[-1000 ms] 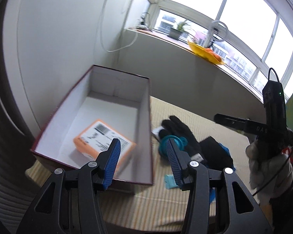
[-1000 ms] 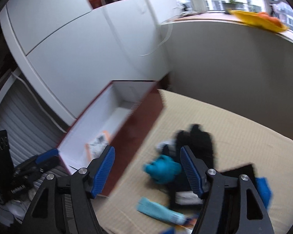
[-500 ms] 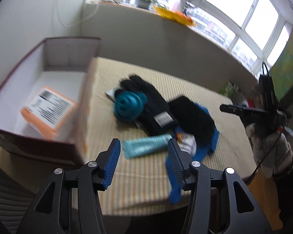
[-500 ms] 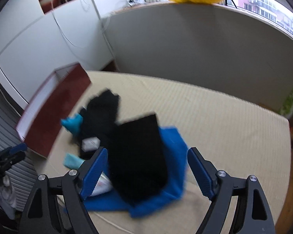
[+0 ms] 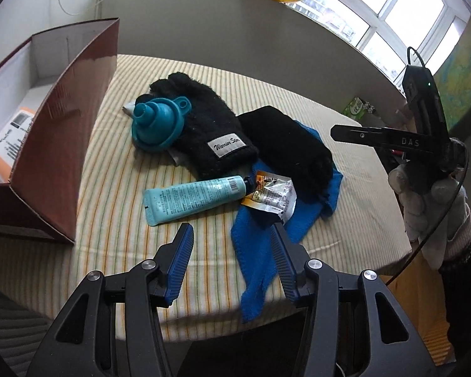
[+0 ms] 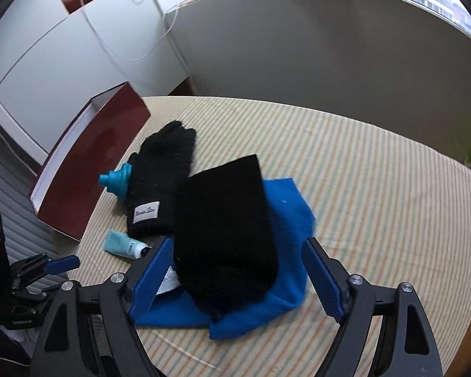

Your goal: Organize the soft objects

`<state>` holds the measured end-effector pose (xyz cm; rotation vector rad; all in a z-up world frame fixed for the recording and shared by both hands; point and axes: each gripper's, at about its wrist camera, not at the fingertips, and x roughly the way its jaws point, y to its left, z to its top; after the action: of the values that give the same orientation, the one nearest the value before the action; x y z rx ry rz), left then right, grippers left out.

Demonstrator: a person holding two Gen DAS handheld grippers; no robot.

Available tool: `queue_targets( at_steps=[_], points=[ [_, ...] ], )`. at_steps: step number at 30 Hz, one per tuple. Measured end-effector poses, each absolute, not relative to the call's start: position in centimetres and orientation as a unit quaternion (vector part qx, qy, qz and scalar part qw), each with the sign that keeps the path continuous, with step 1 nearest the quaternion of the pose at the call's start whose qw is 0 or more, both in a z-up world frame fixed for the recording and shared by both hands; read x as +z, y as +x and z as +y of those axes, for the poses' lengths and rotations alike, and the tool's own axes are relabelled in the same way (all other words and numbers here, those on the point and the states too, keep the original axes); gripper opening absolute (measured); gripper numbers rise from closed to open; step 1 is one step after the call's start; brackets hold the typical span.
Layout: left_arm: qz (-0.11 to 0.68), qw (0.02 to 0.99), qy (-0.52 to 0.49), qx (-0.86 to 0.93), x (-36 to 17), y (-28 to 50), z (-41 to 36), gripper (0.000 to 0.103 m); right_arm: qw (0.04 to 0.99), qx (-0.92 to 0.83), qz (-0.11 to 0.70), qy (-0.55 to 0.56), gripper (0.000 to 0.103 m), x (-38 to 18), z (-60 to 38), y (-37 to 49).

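Observation:
Two black knit gloves lie on the striped table: one with a white label [image 5: 204,125] [image 6: 163,172], the other [image 5: 289,144] [image 6: 226,229] on top of a blue cloth [image 5: 260,251] [image 6: 285,207]. My left gripper [image 5: 232,251] hovers open over the table's near edge, and the cloth's hanging tail shows between its fingers. My right gripper [image 6: 238,276] stands wide open just above the second glove and the cloth, with its pads clear of them. A dark red box [image 5: 56,144] [image 6: 91,169] stands open at the left.
A teal funnel [image 5: 157,122] [image 6: 117,179] leans on the labelled glove. A teal tube [image 5: 191,198] and a foil snack packet [image 5: 270,194] lie in front of the gloves. An orange parcel [image 5: 3,144] is in the box. A gloved hand [image 5: 430,194] is at the right.
Both views have swung from the box to the pile on the table and come down closer to it. The right jaws stand wider than a second ago.

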<state>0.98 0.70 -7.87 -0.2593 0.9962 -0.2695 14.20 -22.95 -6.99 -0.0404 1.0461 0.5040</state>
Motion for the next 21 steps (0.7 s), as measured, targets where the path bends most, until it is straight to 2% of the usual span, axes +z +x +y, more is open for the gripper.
queue_targets(
  at_steps=[6,12,16,21],
  points=[
    [0.493,0.850,-0.111,-0.149,-8.9,0.2,-0.5,0.049,0.833,0.219,0.505,-0.052,0.081,-8.3,-22.9,14.6],
    [0.510,0.838,-0.094,-0.168,-10.4,0.3,-2.5,0.049,0.832,0.193,0.520,0.013,0.080,-9.5,-26.7,15.3],
    [0.515,0.835,-0.080,-0.174,-10.8,0.6,-3.8,0.049,0.826,0.185,0.532,0.038,0.064,-10.1,-28.2,15.7],
    [0.516,0.836,-0.064,-0.175,-10.9,0.8,-4.6,0.049,0.816,0.188,0.544,0.048,0.059,-11.1,-28.5,16.0]
  ],
)
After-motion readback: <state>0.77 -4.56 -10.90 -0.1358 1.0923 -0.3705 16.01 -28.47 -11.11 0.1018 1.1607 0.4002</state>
